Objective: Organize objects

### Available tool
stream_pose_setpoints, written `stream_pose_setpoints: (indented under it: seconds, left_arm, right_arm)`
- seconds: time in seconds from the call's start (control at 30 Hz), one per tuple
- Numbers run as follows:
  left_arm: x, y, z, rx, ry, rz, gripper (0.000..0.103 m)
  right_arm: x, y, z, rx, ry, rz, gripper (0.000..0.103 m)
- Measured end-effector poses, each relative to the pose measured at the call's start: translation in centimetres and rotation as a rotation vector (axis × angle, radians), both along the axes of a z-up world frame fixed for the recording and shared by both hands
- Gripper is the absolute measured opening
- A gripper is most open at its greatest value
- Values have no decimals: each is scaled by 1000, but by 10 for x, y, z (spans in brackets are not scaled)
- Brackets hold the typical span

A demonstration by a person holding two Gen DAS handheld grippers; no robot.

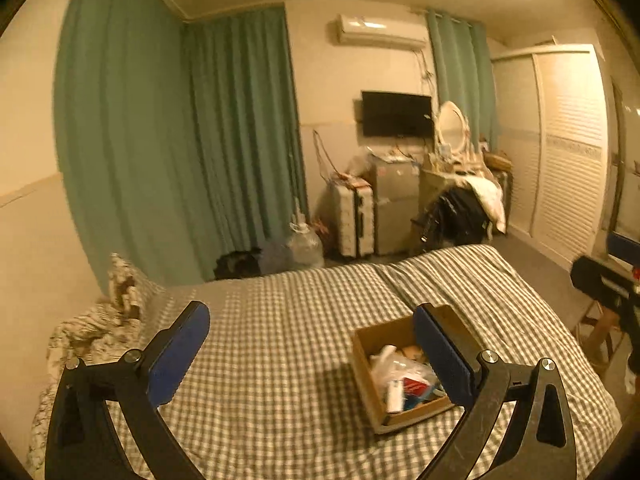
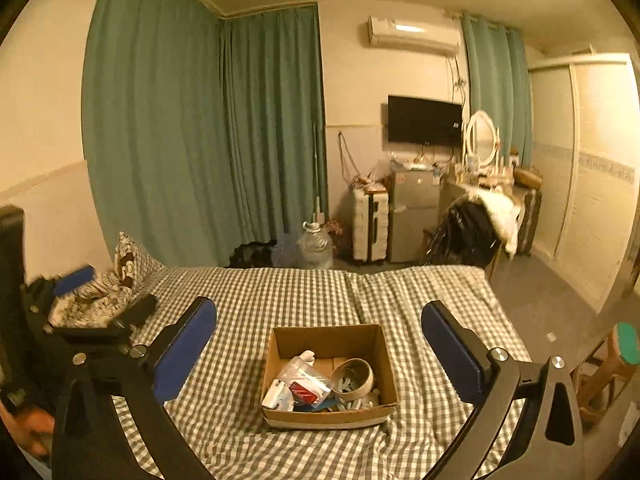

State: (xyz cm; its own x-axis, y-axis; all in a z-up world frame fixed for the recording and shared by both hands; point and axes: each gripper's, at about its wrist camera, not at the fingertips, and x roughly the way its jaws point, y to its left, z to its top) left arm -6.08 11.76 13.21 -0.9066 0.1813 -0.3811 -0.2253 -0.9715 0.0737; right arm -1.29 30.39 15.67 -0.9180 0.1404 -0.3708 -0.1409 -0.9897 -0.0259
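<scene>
An open cardboard box [image 2: 326, 340] sits on the checked bed [image 2: 280, 292]. It holds a plastic bag [image 2: 300, 372], a roll of tape [image 2: 354, 376], a small red item [image 2: 304, 391] and other bits. In the left wrist view the box [image 1: 366, 364] lies behind my right finger. My left gripper [image 1: 312, 354] is open and empty above the bed, left of the box. My right gripper [image 2: 320, 356] is open and empty, held above and in front of the box. The left gripper [image 2: 96, 300] shows at the right wrist view's left edge.
A patterned pillow [image 2: 128, 264] and rumpled quilt [image 2: 92, 304] lie at the bed's left. Beyond the bed stand a water jug [image 2: 316, 246], a suitcase [image 2: 370, 224], a small fridge [image 2: 414, 216] and a chair with clothes [image 2: 476, 228]. A wooden stool [image 2: 612, 372] stands at the right.
</scene>
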Motion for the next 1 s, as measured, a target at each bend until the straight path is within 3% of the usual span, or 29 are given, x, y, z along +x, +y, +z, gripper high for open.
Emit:
stream_pose_setpoints:
  seconds: [0.13,0.27,0.47,0.63,0.73,1.0]
  left_arm:
    - [11,-24,-9,25,20,58,103]
    - [14,-39,-30,65,11,100,103]
    - [4,-37,-85,16,23,154,103]
    - [-16,-46,-136,74,-52,206,103]
    - [-25,-43,-150,79,-94,206,103]
    - [-23,-35,-155,39,-102,189,103]
  right_arm:
    - [14,-28,-9,79,29,-17,103]
    - [12,-45,-34,55,42,44,103]
    - [-32,-51,-104,60,-18,53,103]
    - [-73,-30,-165,2,-136,29,103]
    - [-79,-26,-174,11,-145,18,103]
    - [-76,-19,-181,18,-144,-8,103]
